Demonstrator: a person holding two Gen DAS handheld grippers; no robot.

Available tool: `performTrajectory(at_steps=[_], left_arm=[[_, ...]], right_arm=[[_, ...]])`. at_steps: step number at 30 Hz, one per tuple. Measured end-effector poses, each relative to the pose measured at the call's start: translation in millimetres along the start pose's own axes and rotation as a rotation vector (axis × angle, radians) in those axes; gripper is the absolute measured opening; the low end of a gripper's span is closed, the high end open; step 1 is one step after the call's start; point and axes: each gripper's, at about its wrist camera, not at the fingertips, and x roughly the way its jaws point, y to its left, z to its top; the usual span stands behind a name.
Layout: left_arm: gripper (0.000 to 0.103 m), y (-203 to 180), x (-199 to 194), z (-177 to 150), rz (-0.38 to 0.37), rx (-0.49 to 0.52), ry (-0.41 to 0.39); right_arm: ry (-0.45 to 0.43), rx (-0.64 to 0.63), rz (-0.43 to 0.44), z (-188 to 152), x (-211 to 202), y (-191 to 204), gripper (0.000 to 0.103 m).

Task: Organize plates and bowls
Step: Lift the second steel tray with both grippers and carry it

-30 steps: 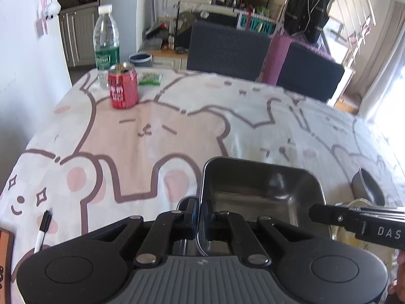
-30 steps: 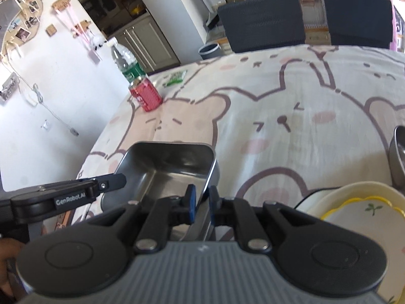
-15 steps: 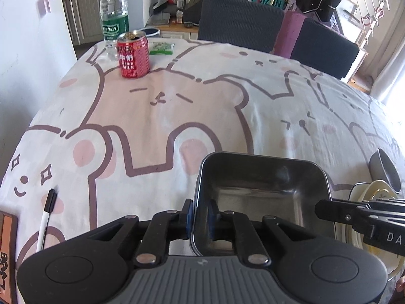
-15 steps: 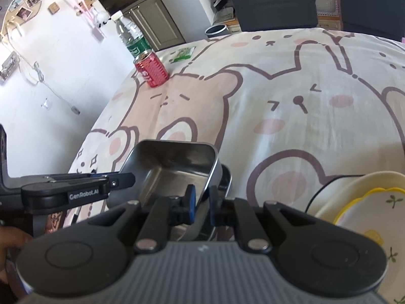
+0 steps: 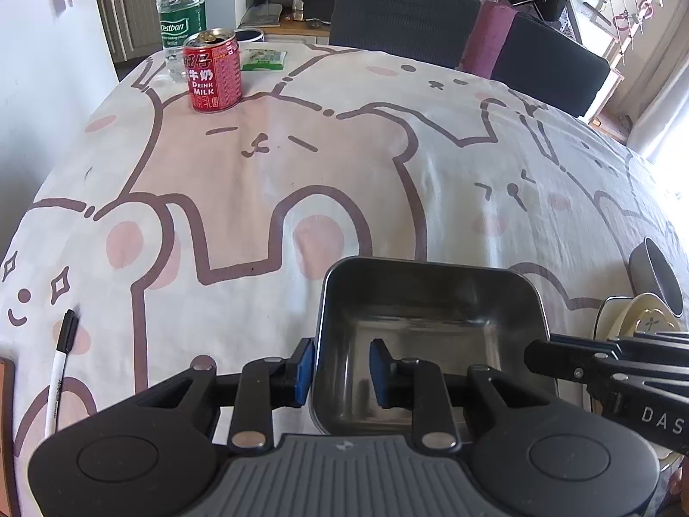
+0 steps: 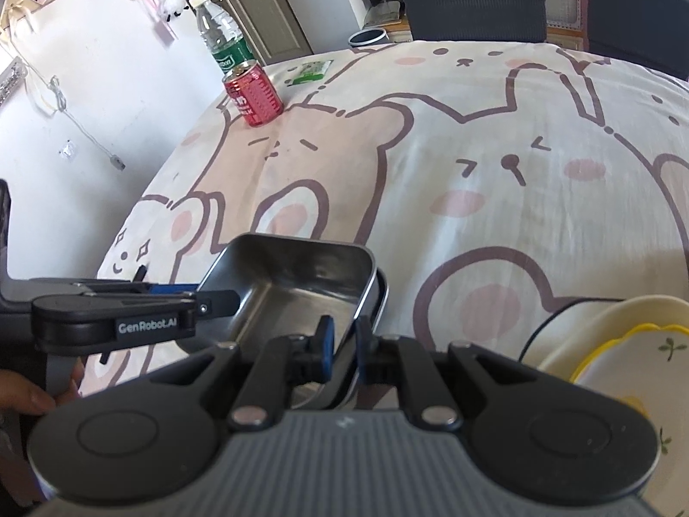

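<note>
A rectangular steel tray (image 5: 430,327) lies low over the bear-print tablecloth, at the near edge of both views. My left gripper (image 5: 342,370) straddles the tray's left wall. Its jaws are opening, and the inner pad (image 5: 381,372) stands clear of the metal. My right gripper (image 6: 343,342) is shut on the right wall of the steel tray (image 6: 293,284). A second metal rim (image 6: 382,297) shows just under that wall. To the right lies a cream plate (image 6: 624,344) with a yellow edge, with a steel bowl (image 5: 659,275) behind it.
A red milk can (image 5: 213,71), a water bottle (image 5: 181,13) and a green packet (image 5: 262,58) stand at the table's far left. A marker pen (image 5: 60,357) lies at the near left edge. Two dark chairs (image 5: 405,13) line the far side.
The left jaws, shut on the tray's wall a second ago, have parted. Both grippers and the tray have sunk towards the table. The right grip has stayed the same.
</note>
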Motion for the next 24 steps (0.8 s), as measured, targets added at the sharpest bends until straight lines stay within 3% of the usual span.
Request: performTrajectory(at_steps=[24], left_arm=[[0.033, -5.6, -0.7, 0.4, -0.005, 0.036, -0.003]], right_arm=[[0.077, -0.028, -0.048, -4.2, 15.5, 3.8, 0.016]])
